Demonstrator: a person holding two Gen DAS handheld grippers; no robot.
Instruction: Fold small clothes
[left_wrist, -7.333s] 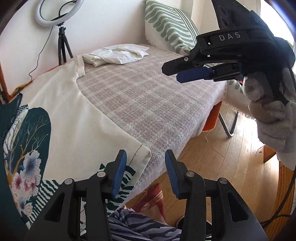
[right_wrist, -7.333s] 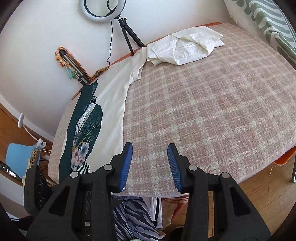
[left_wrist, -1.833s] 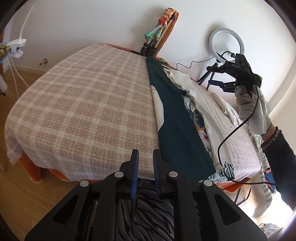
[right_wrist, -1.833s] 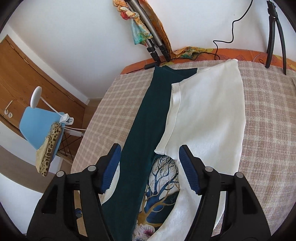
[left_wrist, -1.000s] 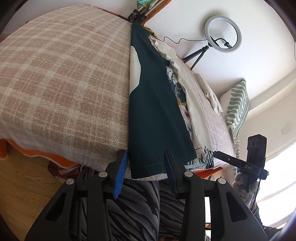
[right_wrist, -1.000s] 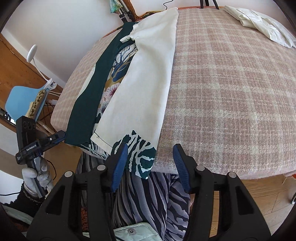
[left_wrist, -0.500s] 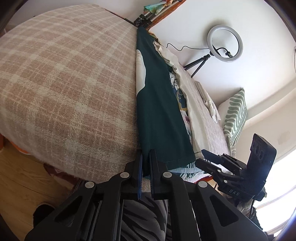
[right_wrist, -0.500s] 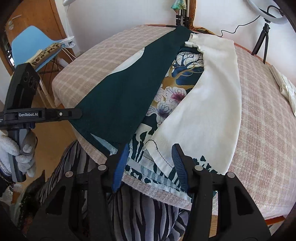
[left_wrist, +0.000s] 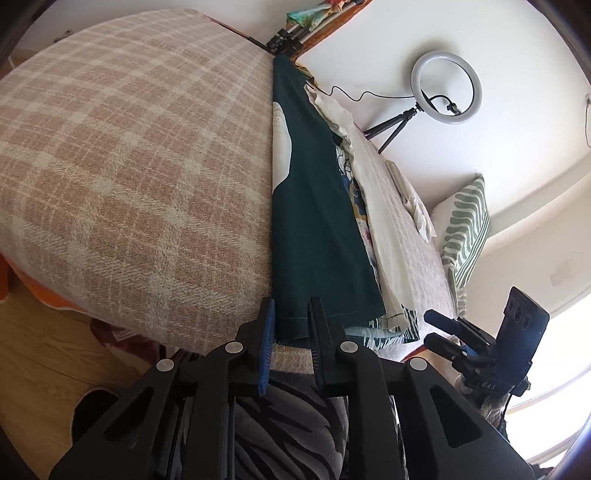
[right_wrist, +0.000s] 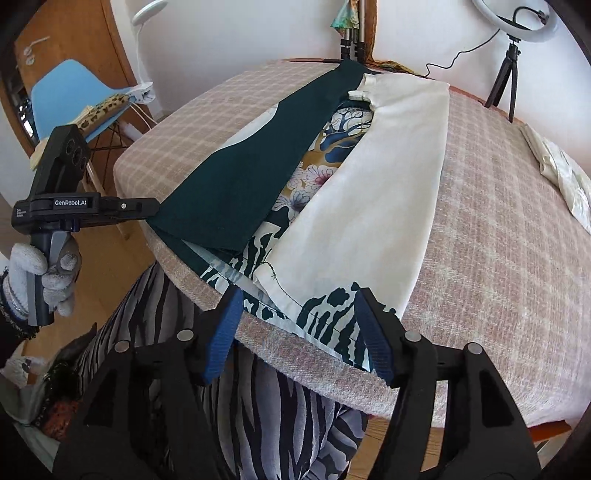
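Note:
A printed garment lies on the plaid-covered table (left_wrist: 129, 166), with a dark green flap (left_wrist: 314, 221) folded in from the left and a cream flap (right_wrist: 388, 177) from the right; the flower print (right_wrist: 314, 177) shows between them. My left gripper (left_wrist: 290, 314) is open, its jaws on either side of the green flap's near corner. In the right wrist view it (right_wrist: 151, 208) sits at that corner's left edge. My right gripper (right_wrist: 299, 314) is open wide over the near hem with the zebra-stripe print (right_wrist: 325, 314), at the cream flap's bottom corner.
A folded cream garment (right_wrist: 565, 177) lies at the table's far right. A ring light on a tripod (left_wrist: 445, 86) stands behind the table, a green striped pillow (left_wrist: 465, 225) is at its far end. A blue chair (right_wrist: 70, 96) stands left. The person's striped trousers (right_wrist: 258, 406) press against the table edge.
The left gripper was shut half a second ago and its jaws have now parted around the green flap's corner. The right gripper has widened and come closer to the near hem.

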